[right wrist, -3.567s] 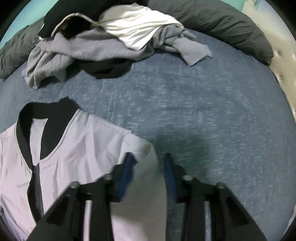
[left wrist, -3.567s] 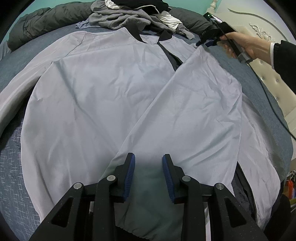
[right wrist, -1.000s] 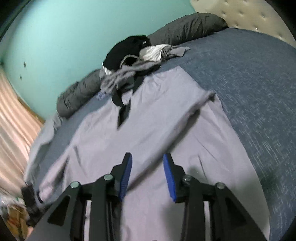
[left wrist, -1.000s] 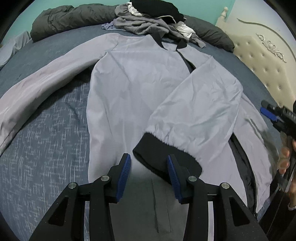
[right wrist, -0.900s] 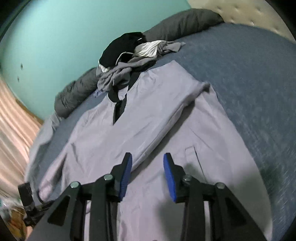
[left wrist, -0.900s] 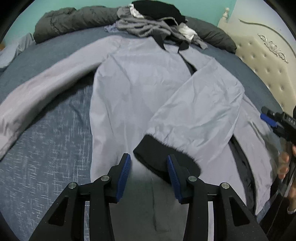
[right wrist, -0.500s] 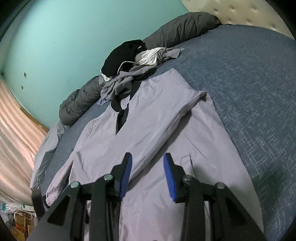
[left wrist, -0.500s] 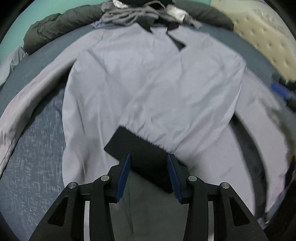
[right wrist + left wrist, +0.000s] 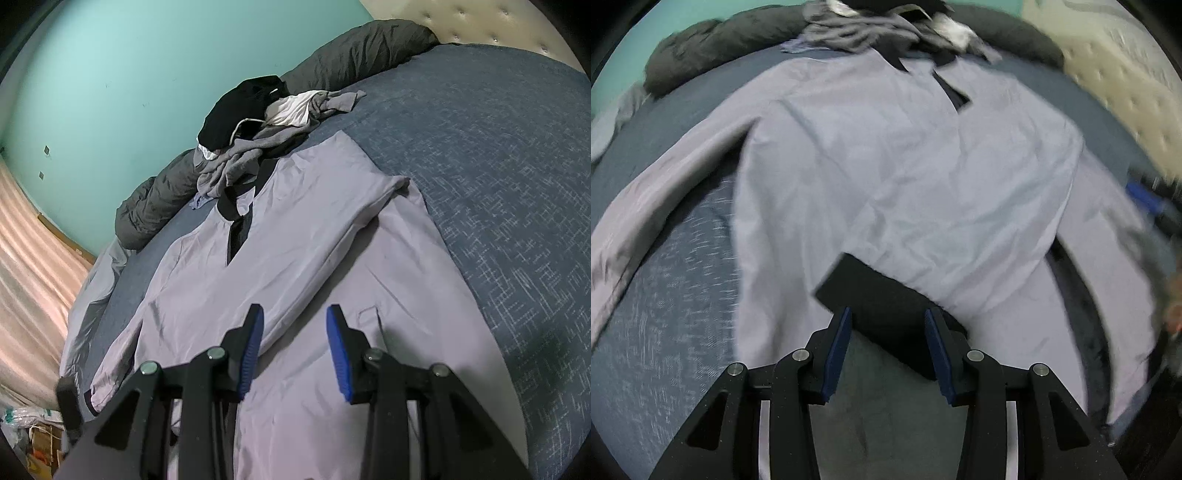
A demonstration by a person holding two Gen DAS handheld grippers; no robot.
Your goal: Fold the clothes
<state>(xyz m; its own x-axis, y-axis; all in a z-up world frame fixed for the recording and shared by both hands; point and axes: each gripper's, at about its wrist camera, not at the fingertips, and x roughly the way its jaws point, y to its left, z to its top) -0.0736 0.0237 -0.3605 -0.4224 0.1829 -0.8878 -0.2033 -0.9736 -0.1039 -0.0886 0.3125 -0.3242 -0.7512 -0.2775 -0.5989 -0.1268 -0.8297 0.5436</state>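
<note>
A light grey jacket (image 9: 871,155) with a black collar lies spread flat on the blue bed (image 9: 665,302). Its right sleeve is folded diagonally across the front, ending in a black cuff (image 9: 882,306). My left gripper (image 9: 888,347) is open, its jaws standing either side of the cuff's near end, just above it. The jacket also shows in the right wrist view (image 9: 295,251). My right gripper (image 9: 293,343) is open and empty above the jacket's right side, near the folded sleeve's edge. It shows blurred at the right edge of the left wrist view (image 9: 1148,203).
A heap of grey, white and black clothes (image 9: 258,122) lies beyond the collar. Dark grey pillows (image 9: 354,48) line the bed's far edge, with a teal wall (image 9: 129,74) behind. A cream tufted headboard (image 9: 1115,85) is at the right. The jacket's left sleeve (image 9: 657,206) stretches out leftwards.
My left gripper has moved in over the black cuff, which now sits between its open jaws. My right gripper has pulled back from the shoulder to the jacket's lower right side.
</note>
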